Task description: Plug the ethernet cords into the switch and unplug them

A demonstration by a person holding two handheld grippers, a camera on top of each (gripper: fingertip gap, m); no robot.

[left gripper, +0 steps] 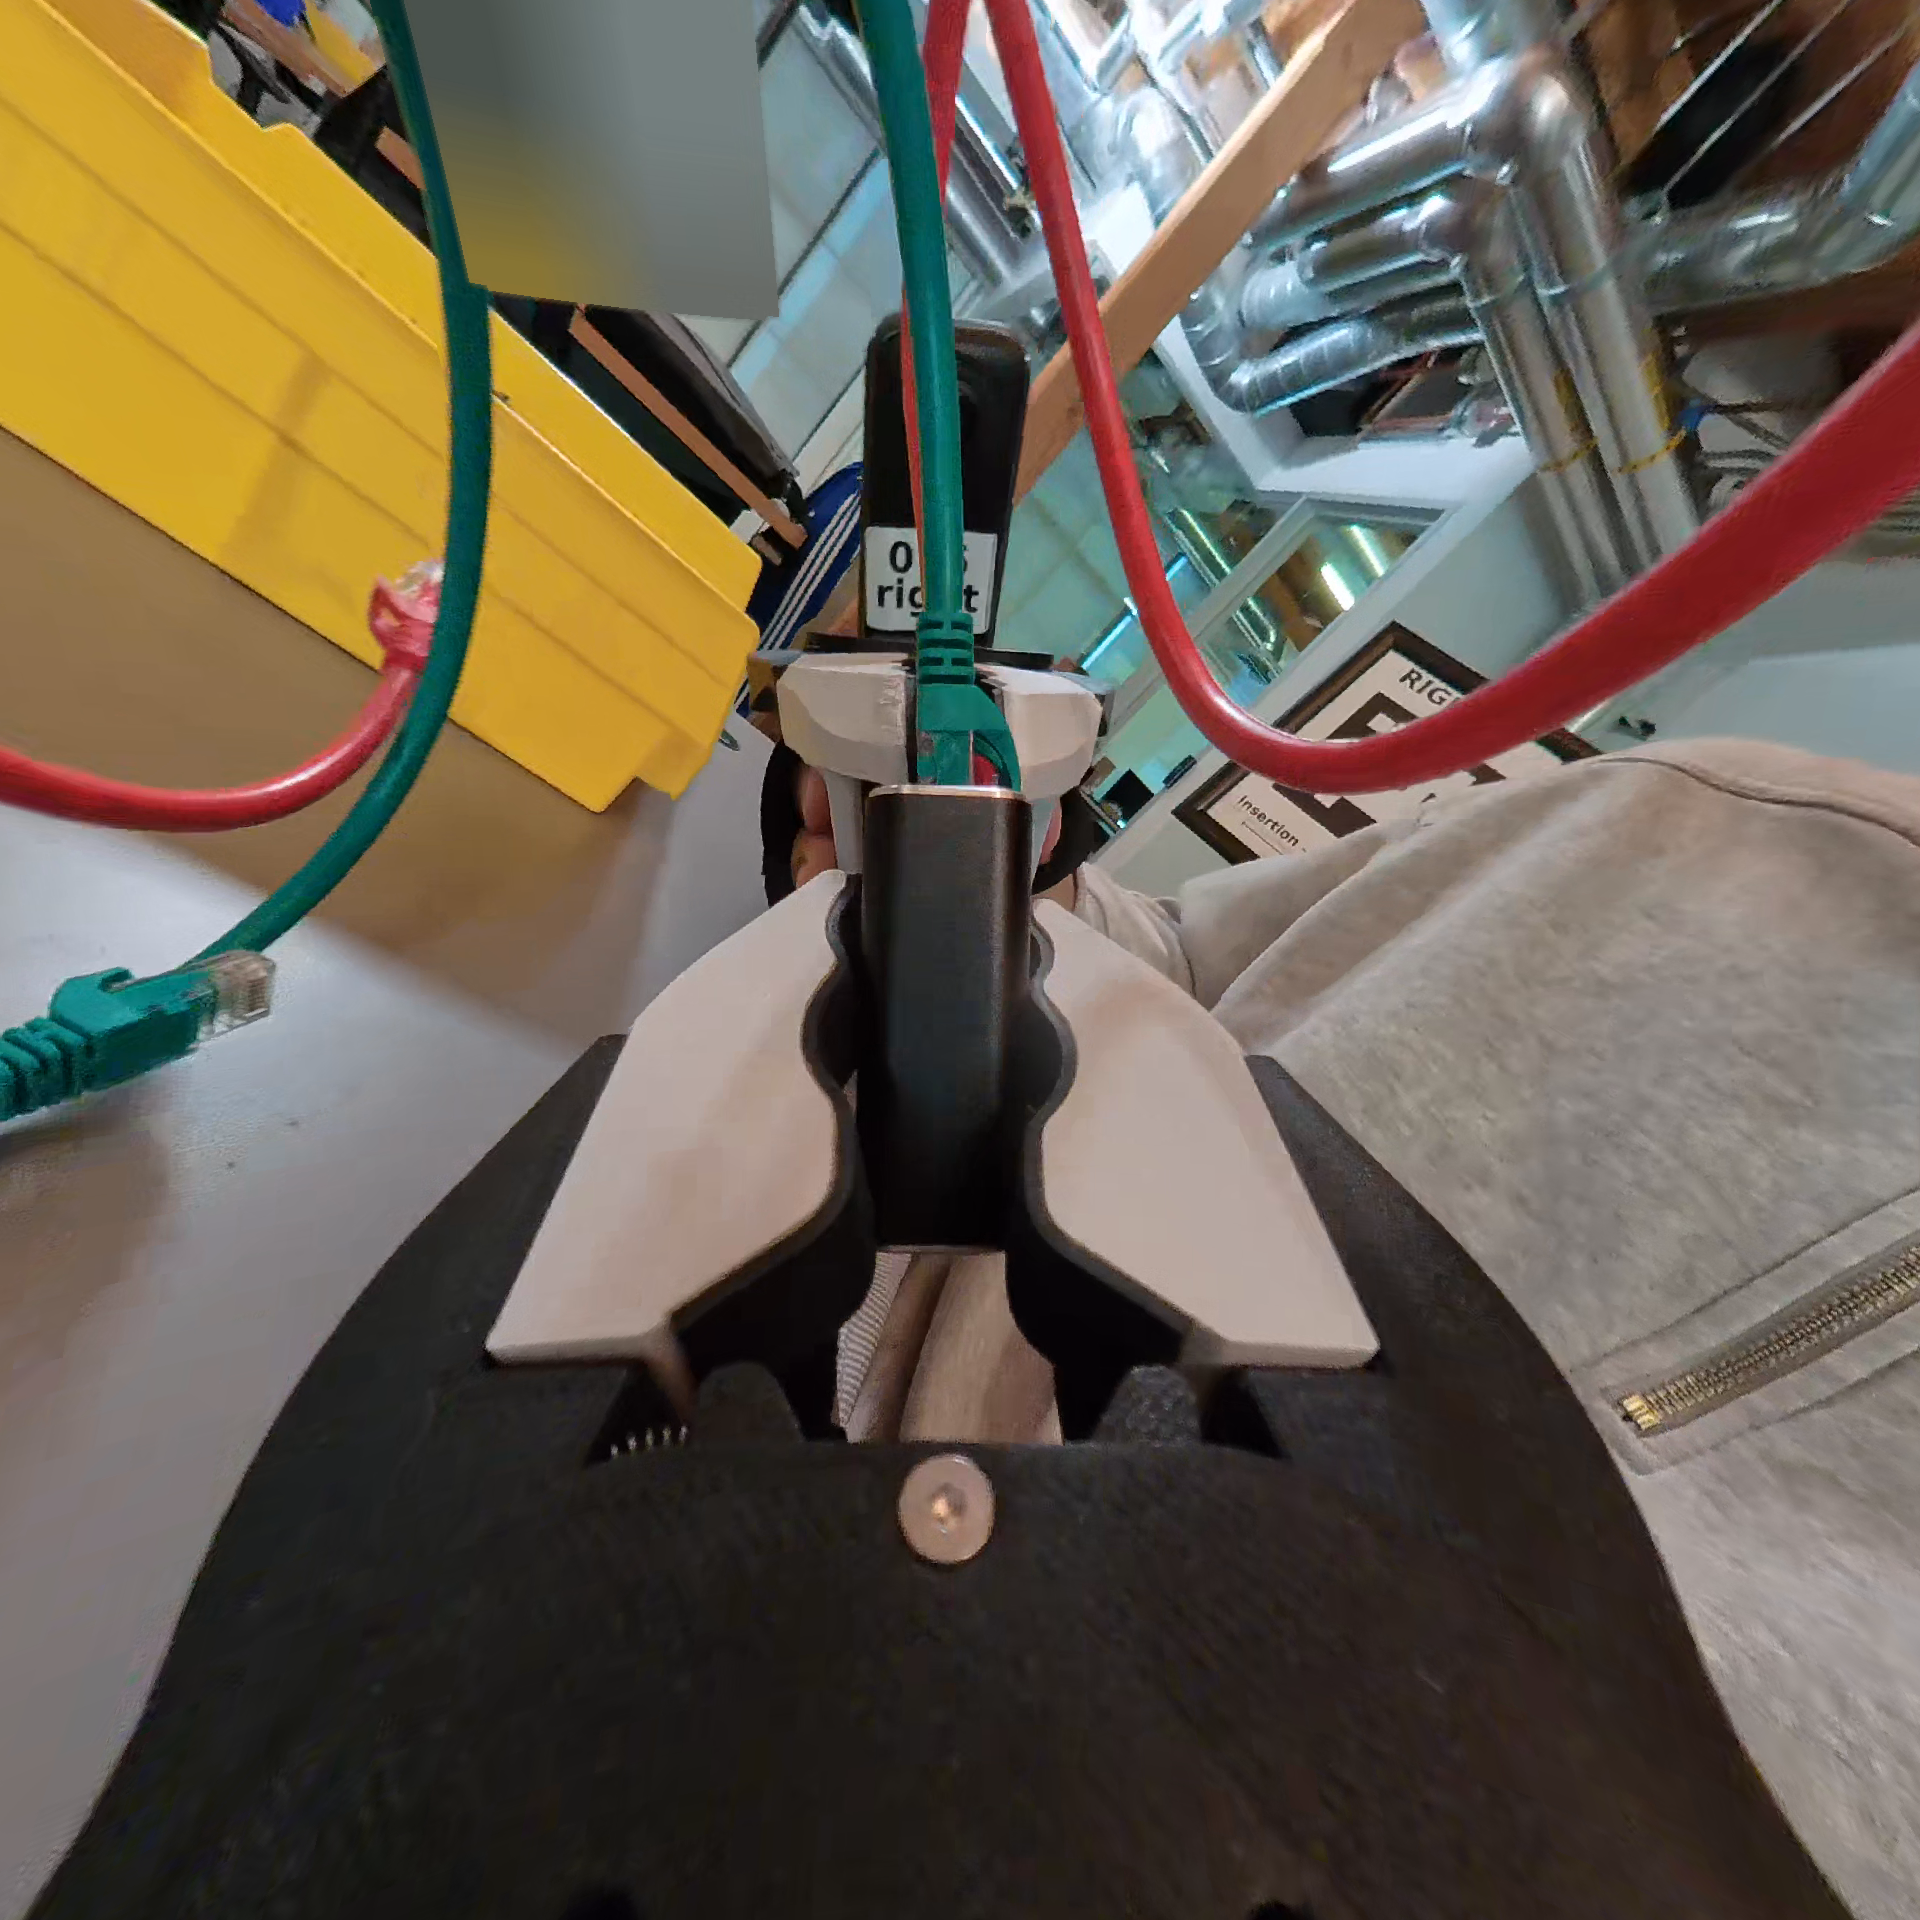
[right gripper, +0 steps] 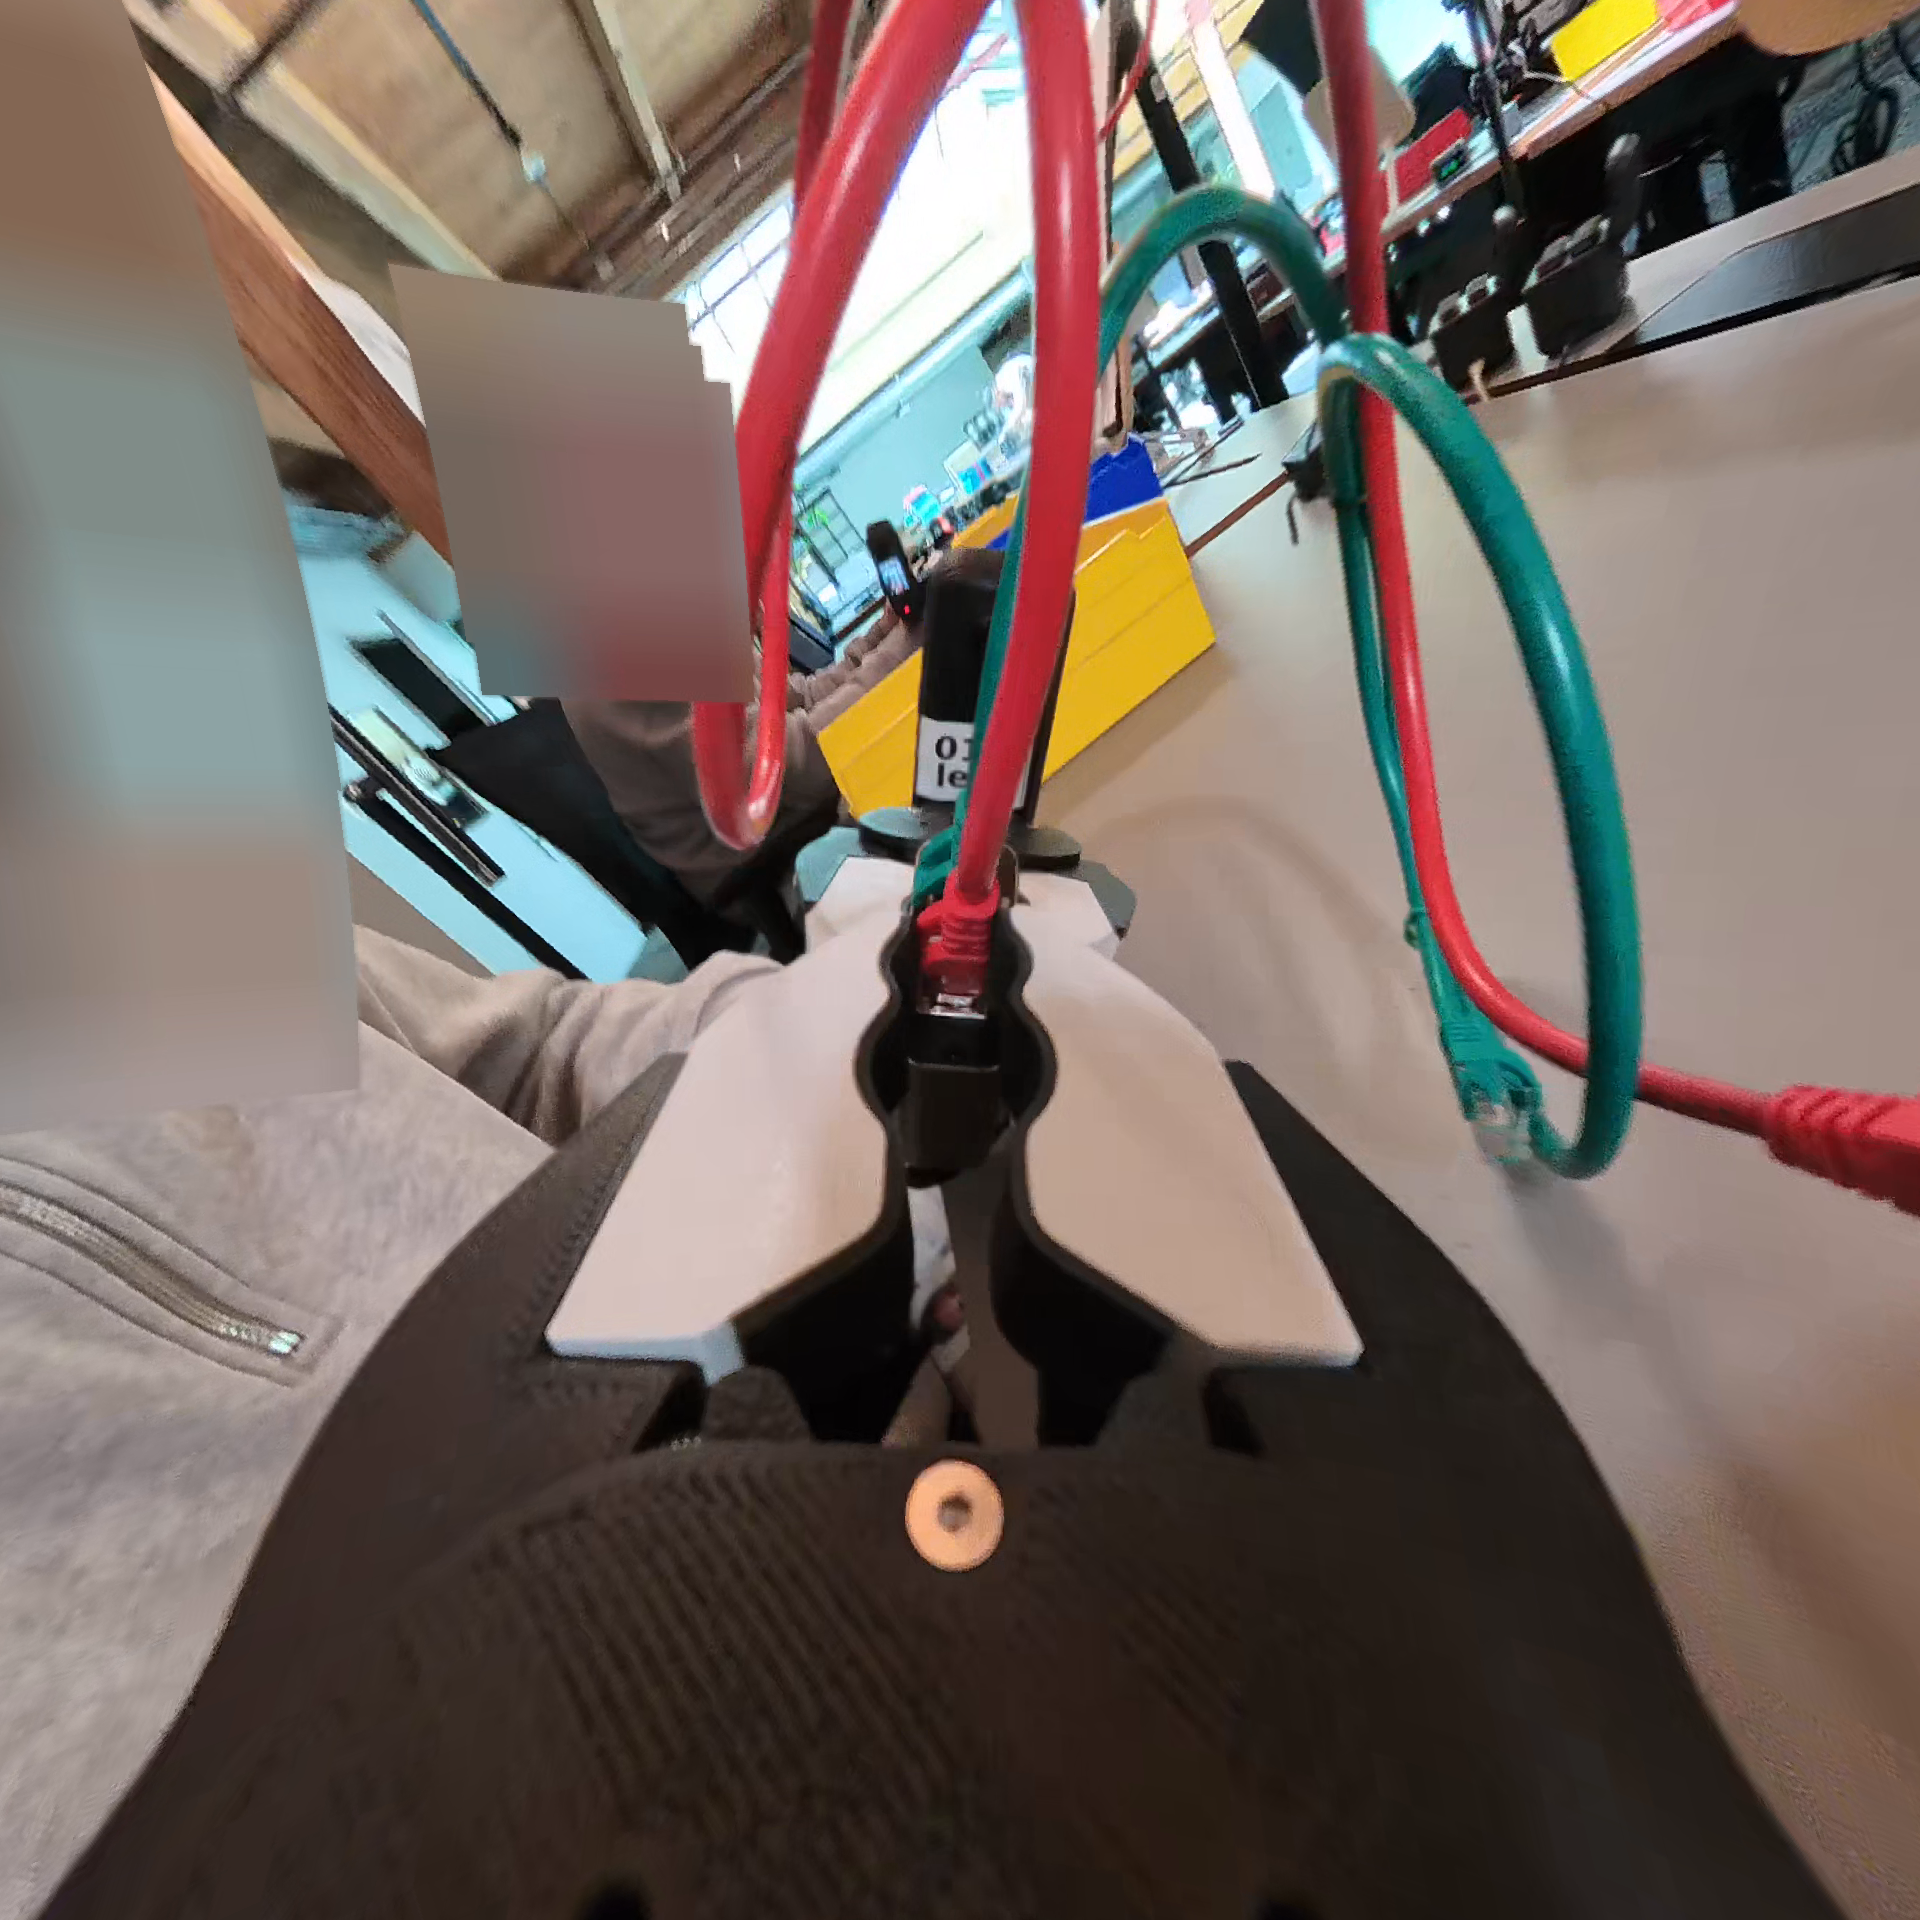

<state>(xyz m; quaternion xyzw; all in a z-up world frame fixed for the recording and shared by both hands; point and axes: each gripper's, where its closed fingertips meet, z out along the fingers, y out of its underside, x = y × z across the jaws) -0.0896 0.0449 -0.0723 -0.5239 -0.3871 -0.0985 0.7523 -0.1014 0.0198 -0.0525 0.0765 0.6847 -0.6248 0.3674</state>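
A small black switch (left gripper: 940, 1023) is clamped between my left gripper's (left gripper: 940, 894) grey fingers. A green ethernet plug (left gripper: 948, 727) and a red one beside it sit in its far, silver-rimmed end. The right gripper (left gripper: 940, 717) faces me just beyond, its fingers closed around that end. In the right wrist view my right gripper (right gripper: 951, 935) is shut on the switch (right gripper: 951, 1091), with the red plug (right gripper: 958, 935) in it and the green plug (right gripper: 932, 862) behind. The cords loop upward. Their loose ends, green (left gripper: 156, 1008) and red (left gripper: 410, 613), hang near the table.
A yellow bin (left gripper: 312, 416) sits on the beige table (left gripper: 312, 1299) to the left, also in the right wrist view (right gripper: 1091, 644). A person's grey sleeve (left gripper: 1558, 1143) fills the right. The loose green plug (right gripper: 1491, 1091) and red plug (right gripper: 1839, 1132) lie at the right.
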